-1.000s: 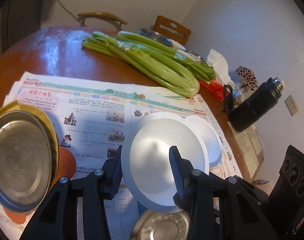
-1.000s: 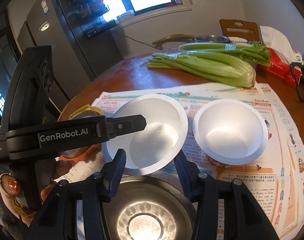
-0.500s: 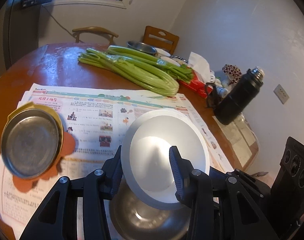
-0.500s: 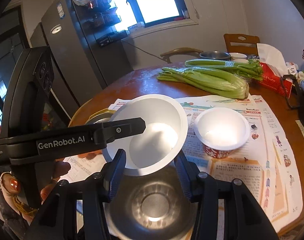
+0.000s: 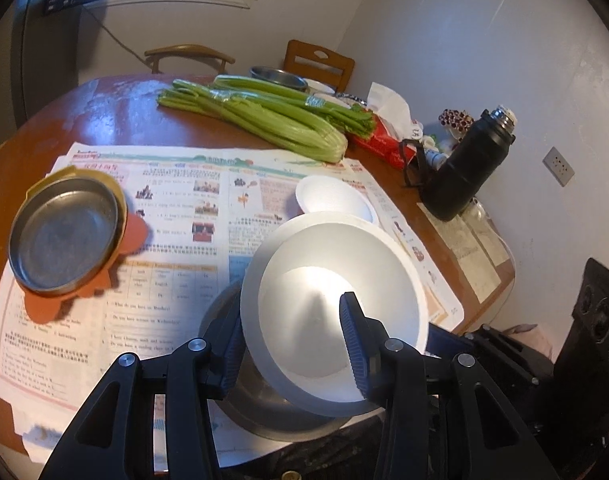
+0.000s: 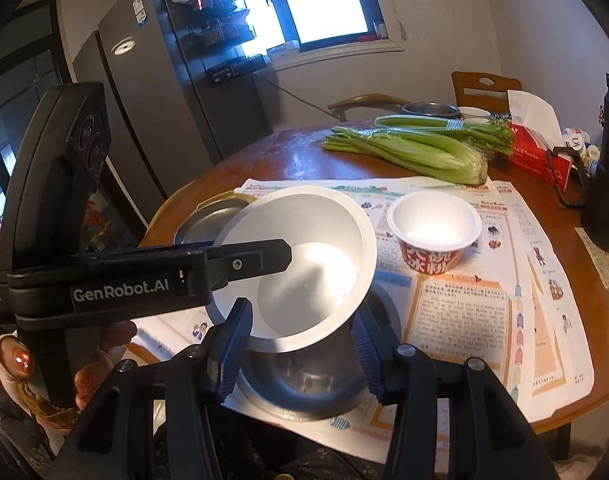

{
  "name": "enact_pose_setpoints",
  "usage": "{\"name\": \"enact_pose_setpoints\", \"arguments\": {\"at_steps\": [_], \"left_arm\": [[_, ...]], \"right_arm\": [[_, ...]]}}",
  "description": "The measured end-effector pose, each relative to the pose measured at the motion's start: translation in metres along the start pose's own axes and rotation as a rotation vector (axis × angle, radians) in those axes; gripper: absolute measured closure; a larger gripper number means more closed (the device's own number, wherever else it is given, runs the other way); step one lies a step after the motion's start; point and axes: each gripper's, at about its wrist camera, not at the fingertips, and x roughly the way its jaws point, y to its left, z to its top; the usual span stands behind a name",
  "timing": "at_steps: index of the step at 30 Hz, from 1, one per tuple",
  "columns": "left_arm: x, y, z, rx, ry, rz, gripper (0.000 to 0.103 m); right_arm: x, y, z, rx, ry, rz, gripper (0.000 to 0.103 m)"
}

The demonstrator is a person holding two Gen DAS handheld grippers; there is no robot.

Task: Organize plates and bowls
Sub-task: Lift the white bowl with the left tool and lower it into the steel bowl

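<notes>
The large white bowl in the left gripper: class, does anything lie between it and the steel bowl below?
Nothing visible. The large white bowl, tilted in the left gripper, hangs directly over the open steel bowl.

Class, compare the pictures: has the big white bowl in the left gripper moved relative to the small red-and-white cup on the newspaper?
Yes. In the right wrist view the big white bowl has pulled back from the small cup, toward the person and over the steel bowl.
</notes>
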Motion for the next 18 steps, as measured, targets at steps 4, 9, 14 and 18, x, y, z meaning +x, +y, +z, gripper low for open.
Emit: {"name": "enact_pose_setpoints", "arguments": {"at_steps": [4,9,14,18], "left_arm": [[0.004,0.000,-0.006,-0.010,0.017,0.018,0.058],[0.007,-0.001,-0.010,-0.011,0.033,0.041,0.058],[0.017,0.000,-0.013,-0.012,0.057,0.071,0.058],[0.027,0.003,-0.015,-0.018,0.081,0.083,0.058]], "right_arm": [[-0.004,0.002,-0.004,-0.013,0.005,0.000,0.052],[0.001,0.001,-0.010,-0.014,0.029,0.002,0.052],[0.012,-0.004,-0.017,-0.006,0.060,0.014,0.052],[0.016,-0.008,-0.021,0.003,0.071,0.028,0.052]]}}
